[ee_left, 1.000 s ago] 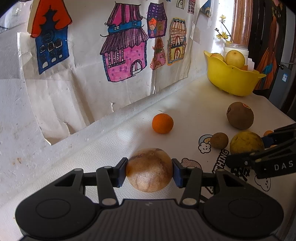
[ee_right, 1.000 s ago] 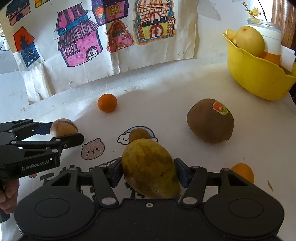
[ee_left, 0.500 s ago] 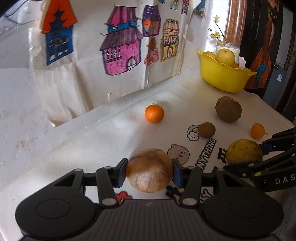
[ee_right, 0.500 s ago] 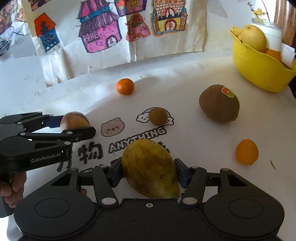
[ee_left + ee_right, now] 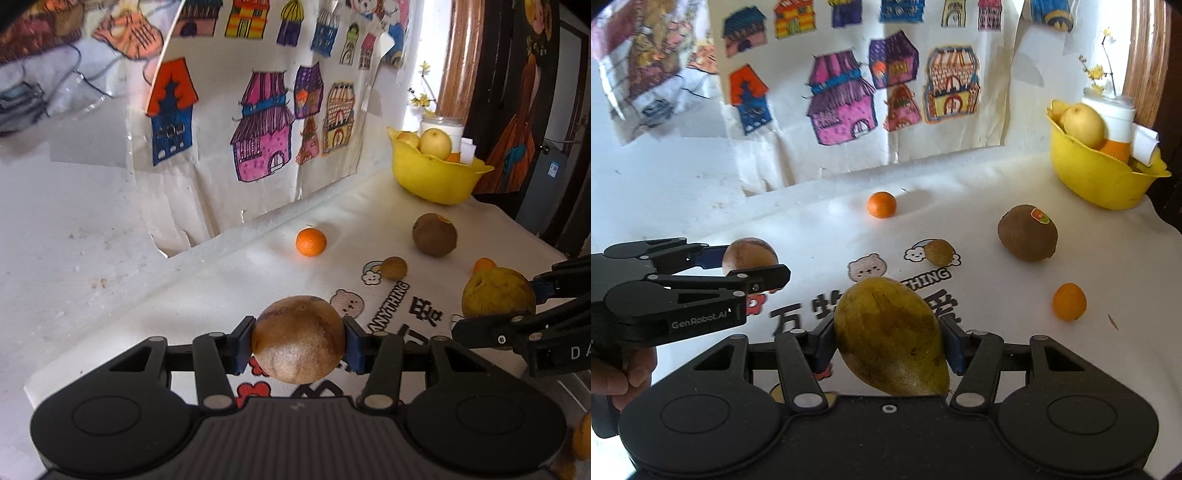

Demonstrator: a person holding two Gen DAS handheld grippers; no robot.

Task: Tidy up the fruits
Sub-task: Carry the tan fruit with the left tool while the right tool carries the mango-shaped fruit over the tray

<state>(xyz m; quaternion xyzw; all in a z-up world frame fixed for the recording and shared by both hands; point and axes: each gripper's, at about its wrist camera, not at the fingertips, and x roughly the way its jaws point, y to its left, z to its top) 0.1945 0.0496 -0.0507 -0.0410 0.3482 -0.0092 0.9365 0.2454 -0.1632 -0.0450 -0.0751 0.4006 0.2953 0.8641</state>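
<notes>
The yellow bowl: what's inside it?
The yellow bowl holds a pale yellow apple or pear, another yellow piece behind it and something orange. Anything deeper is hidden by its wall.

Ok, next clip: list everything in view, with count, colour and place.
round brown fruit: 1, tan-brown, in left gripper
oval mango: 1, yellow-green, in right gripper
yellow plastic bowl: 1, far right, holds pale fruit
large brown kiwi: 1, stickered, on cloth
small brown fruit: 1, on cloud print
oranges: 2, on cloth
printed white tablecloth: 1
house drawings: several, on wall
left gripper: black, closed on fruit
right gripper: black, closed on mango
</notes>
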